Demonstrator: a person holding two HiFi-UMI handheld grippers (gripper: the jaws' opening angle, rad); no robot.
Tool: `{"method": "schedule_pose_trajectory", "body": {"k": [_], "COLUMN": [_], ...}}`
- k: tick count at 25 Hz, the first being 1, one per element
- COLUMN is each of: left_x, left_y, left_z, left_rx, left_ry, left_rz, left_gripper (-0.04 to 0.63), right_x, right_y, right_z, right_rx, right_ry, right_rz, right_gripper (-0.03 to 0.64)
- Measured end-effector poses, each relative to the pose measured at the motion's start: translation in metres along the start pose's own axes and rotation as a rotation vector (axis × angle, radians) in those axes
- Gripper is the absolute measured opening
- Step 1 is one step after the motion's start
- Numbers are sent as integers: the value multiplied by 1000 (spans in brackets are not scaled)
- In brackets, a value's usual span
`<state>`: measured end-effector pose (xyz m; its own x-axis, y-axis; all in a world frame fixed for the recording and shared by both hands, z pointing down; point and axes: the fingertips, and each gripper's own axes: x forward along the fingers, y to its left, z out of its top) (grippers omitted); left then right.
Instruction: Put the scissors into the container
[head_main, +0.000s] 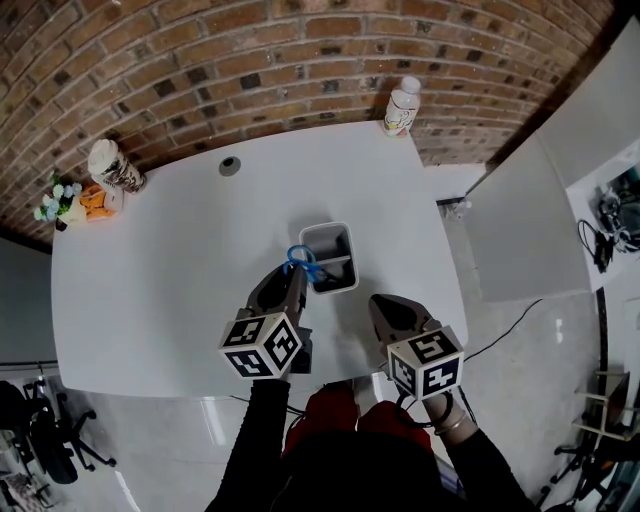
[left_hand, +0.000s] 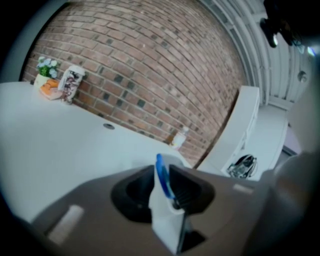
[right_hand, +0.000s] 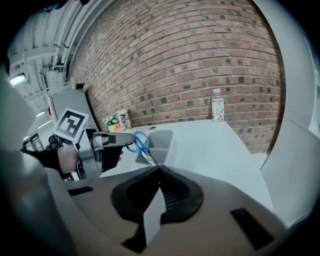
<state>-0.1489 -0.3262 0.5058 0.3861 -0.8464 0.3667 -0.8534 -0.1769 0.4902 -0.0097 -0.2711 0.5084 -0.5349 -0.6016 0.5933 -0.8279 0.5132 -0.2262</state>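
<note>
Head view showed the left gripper (head_main: 296, 272) at the rim of the gray container (head_main: 345, 285) on the table (head_main: 150, 280), with the scissors (head_main: 303, 262) at its tip. Left gripper view showed its jaws apart, the blue handle between them. Right gripper view showed the right gripper (right_hand: 160, 168) pressed together, empty, and the scissors' blades slanting down.

On my feed the desk (head_main: 150, 300) reads as smooth white laminate with a soft sheen and no grain. The container (head_main: 338, 287) looks like matt grey plastic with thick walls. The scissors (head_main: 303, 262) have glossy blue plastic handles and bare bright metal blades. The wall (head_main: 300, 60) is rough brick with gritty mortar lines. The floor (head_main: 150, 440) is pale and glossy enough to throw reflections. My left gripper (left_hand: 167, 197) and right gripper (right_hand: 159, 172) wear dull taupe plastic shells. The inner faces of the fingers (right_hand: 175, 192) are black and ribbed, rubbery by the look. The bottle (head_main: 401, 106) is shiny plastic under a printed wrap.
</note>
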Motion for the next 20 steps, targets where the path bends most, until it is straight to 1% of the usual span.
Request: {"method": "schedule_pose_trajectory", "body": {"k": [5, 11, 20], "left_x": [-6, -17, -37], "left_y": [0, -5, -9], "left_z": [-7, -19, -35], "left_rx": [-12, -12, -12], "left_ry": [10, 26, 52], "left_rz": [0, -8, 10], "left_gripper": [109, 109, 107], "right_x": [0, -1, -8], "right_y": [5, 12, 24], "right_z": [-5, -11, -18], "right_rx": [-4, -9, -16], "right_ry": [11, 14, 6], "right_rz": [14, 31, 57], "right_gripper": [8, 9, 9]}}
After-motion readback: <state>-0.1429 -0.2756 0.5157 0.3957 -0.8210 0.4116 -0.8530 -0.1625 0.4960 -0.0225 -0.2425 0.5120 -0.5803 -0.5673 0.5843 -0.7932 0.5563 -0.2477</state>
